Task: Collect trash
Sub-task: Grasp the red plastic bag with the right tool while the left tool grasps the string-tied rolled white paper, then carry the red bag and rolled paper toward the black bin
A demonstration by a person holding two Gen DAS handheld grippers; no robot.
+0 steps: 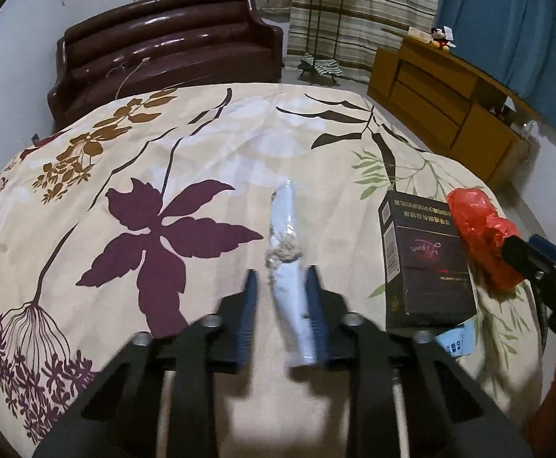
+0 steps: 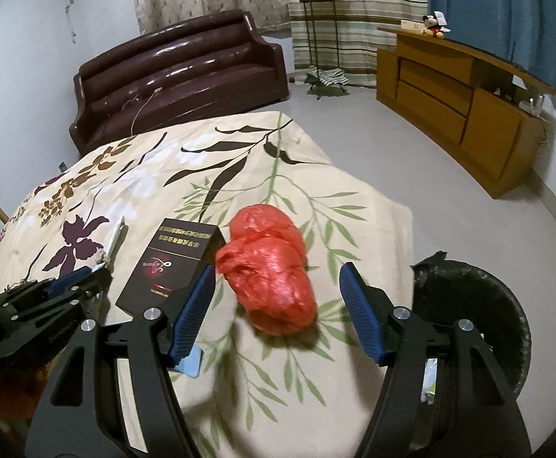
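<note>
- Desk edge on the right side lies just beside the right tongs; below it stands a bin with a black liner, close against the desk corner.
- Grey floor beyond the far desk corner is open as far as the wooden cabinet and the dark sofa.
- Left tongs are closed narrow on a long pale wrapper. The right pad lies against it; the left pad is very near, with only a thin strip of cloth showing.
- Right tongs are spread wide, one pad on each side of a red plastic bag. The pads do not press it.
- The wrapper is crumpled, white-blue and shiny, and lies lengthwise on the flowered cloth near the middle of the desk.
- The red bag is bunched into a loose lump near the right desk edge.
- A black box lies flat between wrapper and bag, touching the bag on one corner.
- A small blue card lies on the cloth beside the left pad of the right tongs.
</note>
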